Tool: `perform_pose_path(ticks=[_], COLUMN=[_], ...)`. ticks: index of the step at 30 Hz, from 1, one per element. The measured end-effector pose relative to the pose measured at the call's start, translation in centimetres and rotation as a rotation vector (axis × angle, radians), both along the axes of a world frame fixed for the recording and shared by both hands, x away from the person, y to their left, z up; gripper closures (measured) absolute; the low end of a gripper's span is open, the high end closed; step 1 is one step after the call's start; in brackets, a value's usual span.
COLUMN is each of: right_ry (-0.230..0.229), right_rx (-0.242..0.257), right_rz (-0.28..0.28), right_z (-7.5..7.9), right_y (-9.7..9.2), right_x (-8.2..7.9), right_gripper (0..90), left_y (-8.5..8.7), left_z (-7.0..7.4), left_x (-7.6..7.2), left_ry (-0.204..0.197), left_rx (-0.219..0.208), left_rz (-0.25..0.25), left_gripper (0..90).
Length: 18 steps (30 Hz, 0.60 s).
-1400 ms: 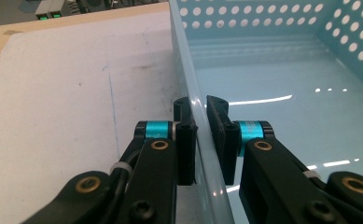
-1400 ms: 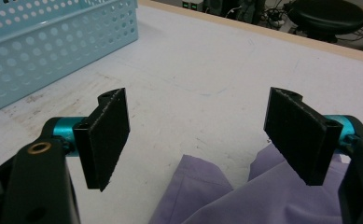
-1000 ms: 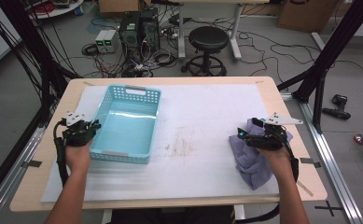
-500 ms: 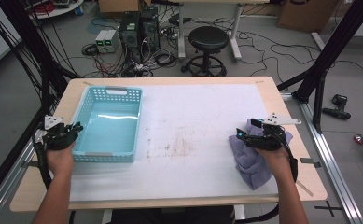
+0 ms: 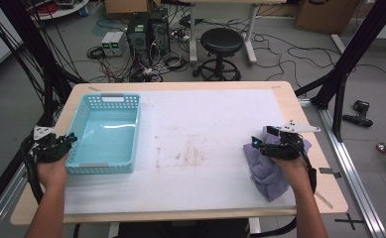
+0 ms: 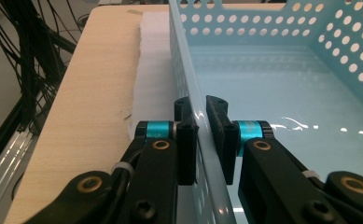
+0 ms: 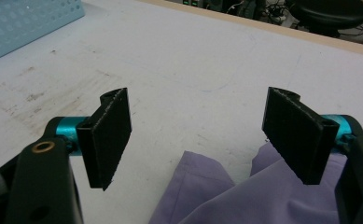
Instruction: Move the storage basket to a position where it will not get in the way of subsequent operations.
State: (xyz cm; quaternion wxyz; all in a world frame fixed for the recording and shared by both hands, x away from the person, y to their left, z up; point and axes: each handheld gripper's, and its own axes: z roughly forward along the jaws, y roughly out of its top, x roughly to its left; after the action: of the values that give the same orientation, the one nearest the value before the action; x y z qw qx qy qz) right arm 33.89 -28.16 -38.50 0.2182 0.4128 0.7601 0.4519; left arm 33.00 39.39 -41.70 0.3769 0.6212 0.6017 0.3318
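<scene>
Basket (image 5: 106,134) dragged leftward, now at table (image 5: 180,87) edge; left gripper (image 6: 200,140) clamped on its wall. Right gripper (image 7: 207,135) wide, poised over purple cloth (image 7: 244,196).

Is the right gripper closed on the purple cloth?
No: in the right gripper view the right gripper stands wide open, with the purple cloth lying loose below it.

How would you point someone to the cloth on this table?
Find the white mat that covers the table. At its right edge, under the right tongs, lies a crumpled lilac cloth. It is the soft thing there; the basket at left is hard blue plastic.
</scene>
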Motion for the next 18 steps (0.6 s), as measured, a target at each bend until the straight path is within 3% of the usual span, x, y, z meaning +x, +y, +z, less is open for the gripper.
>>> perform_pose_path(ticks=[3,5,7,9,13,18], right_ry=[0.002,0.003,0.003,0.002,0.001,0.003], right_rx=[0.000,-0.002,-0.003,-0.003,-0.007,-0.012], right_rz=[0.000,0.000,0.000,0.000,0.004,0.011], right_z=[0.0,-0.1,-0.1,-0.1,-0.1,-0.1], right_y=[0.0,0.0,0.0,0.0,0.2,0.5], right_x=[0.0,0.0,0.0,-0.1,0.0,0.0], right_gripper=[23.8,23.8,23.8,23.8,23.8,23.8], left_y=[0.4,0.8,1.1,1.4,2.5,3.1], left_z=[-0.3,-0.2,0.1,0.1,0.1,0.0], left_x=[0.1,-0.1,-0.4,-0.5,-0.7,-0.4], left_ry=[0.035,0.045,0.053,0.058,0.044,0.039], left_rx=[-0.014,-0.058,-0.067,-0.072,-0.094,-0.089], left_rz=[0.013,0.010,-0.012,-0.019,0.026,0.054], left_gripper=[80.6,73.3,80.2,81.0,83.9,83.9])
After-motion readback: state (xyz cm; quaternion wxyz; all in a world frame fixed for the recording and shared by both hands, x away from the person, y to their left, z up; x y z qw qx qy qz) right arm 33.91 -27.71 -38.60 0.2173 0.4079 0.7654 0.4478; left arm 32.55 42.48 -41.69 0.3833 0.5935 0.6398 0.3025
